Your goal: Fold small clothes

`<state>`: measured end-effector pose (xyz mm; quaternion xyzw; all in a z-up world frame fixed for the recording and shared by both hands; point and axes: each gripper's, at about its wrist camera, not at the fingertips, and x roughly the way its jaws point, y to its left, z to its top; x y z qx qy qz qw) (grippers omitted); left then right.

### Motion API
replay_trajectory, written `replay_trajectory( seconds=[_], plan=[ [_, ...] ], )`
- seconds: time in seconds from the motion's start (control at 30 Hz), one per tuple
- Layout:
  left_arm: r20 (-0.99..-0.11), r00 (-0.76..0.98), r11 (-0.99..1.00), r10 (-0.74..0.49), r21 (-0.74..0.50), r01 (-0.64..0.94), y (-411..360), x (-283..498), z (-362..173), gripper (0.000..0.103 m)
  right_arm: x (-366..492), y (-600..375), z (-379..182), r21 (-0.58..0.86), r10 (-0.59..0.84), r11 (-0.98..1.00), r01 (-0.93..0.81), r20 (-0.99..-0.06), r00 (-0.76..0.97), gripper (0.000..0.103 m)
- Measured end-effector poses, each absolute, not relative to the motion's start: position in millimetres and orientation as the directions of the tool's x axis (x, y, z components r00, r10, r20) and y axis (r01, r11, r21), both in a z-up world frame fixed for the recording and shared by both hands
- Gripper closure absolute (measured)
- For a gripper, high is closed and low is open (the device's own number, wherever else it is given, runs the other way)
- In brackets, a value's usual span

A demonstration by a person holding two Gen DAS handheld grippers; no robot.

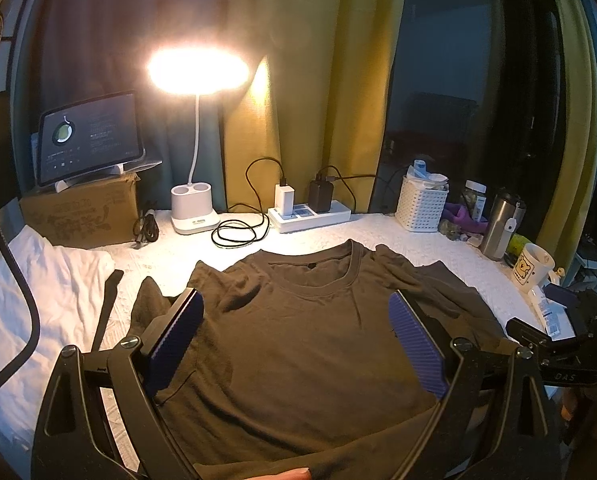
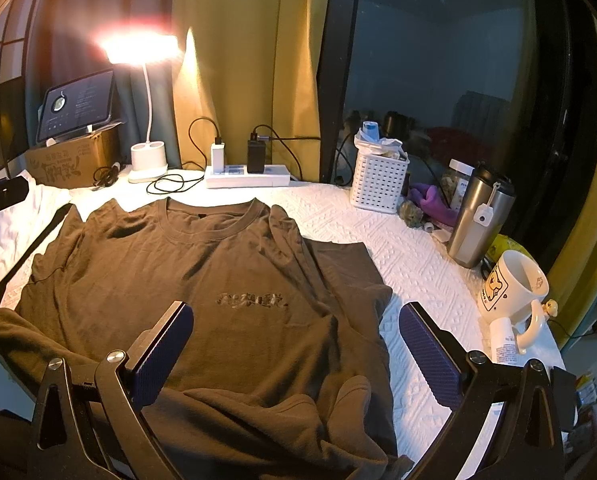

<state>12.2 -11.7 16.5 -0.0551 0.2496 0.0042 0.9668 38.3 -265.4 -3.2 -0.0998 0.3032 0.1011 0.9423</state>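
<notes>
A brown T-shirt [image 1: 298, 328] lies face up on the white table cover, collar toward the lamp; it also shows in the right wrist view [image 2: 186, 280] with a small chest print. Its lower hem is bunched toward me. My left gripper [image 1: 296, 308] is open, hovering over the shirt's chest with nothing between its blue pads. My right gripper [image 2: 296, 320] is open and empty, over the shirt's right side, its right finger [image 2: 430, 356] above bare cover. The right gripper's body shows at the left wrist view's right edge.
A lit desk lamp [image 1: 196, 208], tablet on a cardboard box [image 1: 86, 136], power strip [image 1: 308, 212], white basket [image 2: 378, 178], steel tumbler [image 2: 478, 216] and bear mug [image 2: 510, 288] line the back and right. A white cloth [image 1: 38, 292] lies at the left.
</notes>
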Motion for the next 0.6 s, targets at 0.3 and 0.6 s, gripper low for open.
replay_trajectory(
  seconds=[0.3, 0.6],
  plan=[
    [-0.491, 0.871, 0.994, -0.017, -0.106, -0.040, -13.7, 17.5, 16.1, 0.010, 39.9, -266.9, -5.5, -0.121, 0.132, 0.960, -0.252, -0.596, 0.792, 0.000],
    [-0.519, 0.854, 0.992, -0.031, -0.121, -0.038, -15.6, 32.6, 12.1, 0.010, 59.8, -273.0, -10.8, -0.105, 0.136, 0.962, -0.251, -0.615, 0.776, 0.000]
  ],
)
